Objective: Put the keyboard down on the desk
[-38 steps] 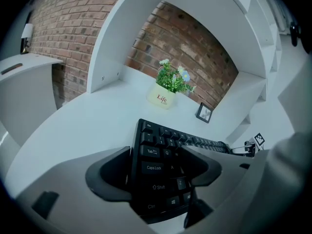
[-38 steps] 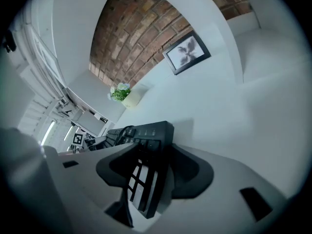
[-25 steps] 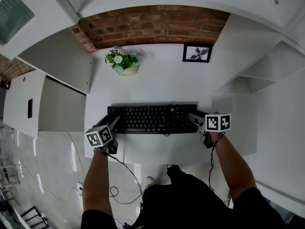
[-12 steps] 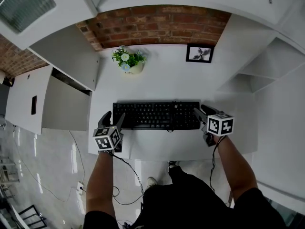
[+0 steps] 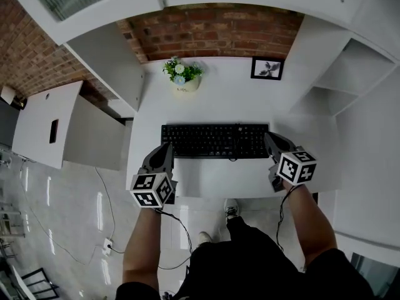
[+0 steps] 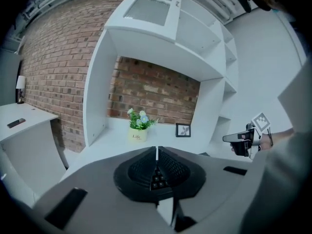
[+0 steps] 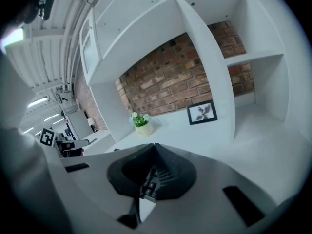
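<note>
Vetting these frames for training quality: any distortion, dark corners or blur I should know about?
Head view: strong fisheye bends the desk edges; keyboard sharp, evenly lit. Left gripper view: black vignetted corners, brick wall curved. Right gripper view: same vignette, left edge blurred.

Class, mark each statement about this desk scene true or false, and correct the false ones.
1. The keyboard lies flat on the desk. True.
2. The flower pot stands to the right of the picture frame. False: it stands to the frame's left.
3. The left gripper has its jaws together. True.
4. The right gripper holds the keyboard up off the desk. False: its jaws are together and grip nothing, beside the keyboard's right end.
5. The wall behind the desk is painted blue. False: it is a brick wall.
</note>
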The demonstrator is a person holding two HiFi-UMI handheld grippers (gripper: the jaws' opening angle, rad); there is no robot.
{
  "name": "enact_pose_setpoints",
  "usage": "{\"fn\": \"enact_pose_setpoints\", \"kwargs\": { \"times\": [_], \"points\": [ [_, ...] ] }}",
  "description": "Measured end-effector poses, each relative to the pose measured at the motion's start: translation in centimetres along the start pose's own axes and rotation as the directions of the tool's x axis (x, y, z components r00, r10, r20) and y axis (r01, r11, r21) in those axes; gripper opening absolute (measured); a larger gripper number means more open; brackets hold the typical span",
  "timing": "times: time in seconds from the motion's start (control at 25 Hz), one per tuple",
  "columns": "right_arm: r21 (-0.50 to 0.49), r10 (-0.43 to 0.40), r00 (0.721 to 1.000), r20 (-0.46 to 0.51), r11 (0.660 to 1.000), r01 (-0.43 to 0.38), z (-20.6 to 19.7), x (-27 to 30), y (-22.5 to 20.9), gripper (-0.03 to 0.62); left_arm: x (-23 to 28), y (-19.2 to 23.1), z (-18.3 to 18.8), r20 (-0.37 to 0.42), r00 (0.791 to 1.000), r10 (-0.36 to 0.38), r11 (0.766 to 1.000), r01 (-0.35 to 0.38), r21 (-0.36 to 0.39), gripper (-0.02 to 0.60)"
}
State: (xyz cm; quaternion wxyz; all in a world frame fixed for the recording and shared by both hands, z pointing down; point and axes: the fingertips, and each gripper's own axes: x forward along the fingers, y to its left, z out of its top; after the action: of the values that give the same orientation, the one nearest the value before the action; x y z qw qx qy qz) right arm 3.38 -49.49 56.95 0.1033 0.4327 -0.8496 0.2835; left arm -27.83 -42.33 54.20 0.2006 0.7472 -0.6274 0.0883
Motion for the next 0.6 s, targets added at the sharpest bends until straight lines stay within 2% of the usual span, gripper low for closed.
{"fn": "enact_pose_setpoints", "kwargs": {
  "times": [0.28,0.6],
  "points": [
    [-0.004,0.073,0.991,0.115,0.997,-0.073,1.0,-5.4,8.0,0.018,-7.9,-2.6,1.7,0.069,0.996,-0.055,0.997,0.051,0.058,0.021],
    [-0.072,0.1,0.979,0.176,0.993,-0.088,-1.2,-13.3,17.3,0.018,-18.3,-3.4,0.7,0.13,0.986,-0.105,0.994,0.106,0.0,0.018]
  ]
}}
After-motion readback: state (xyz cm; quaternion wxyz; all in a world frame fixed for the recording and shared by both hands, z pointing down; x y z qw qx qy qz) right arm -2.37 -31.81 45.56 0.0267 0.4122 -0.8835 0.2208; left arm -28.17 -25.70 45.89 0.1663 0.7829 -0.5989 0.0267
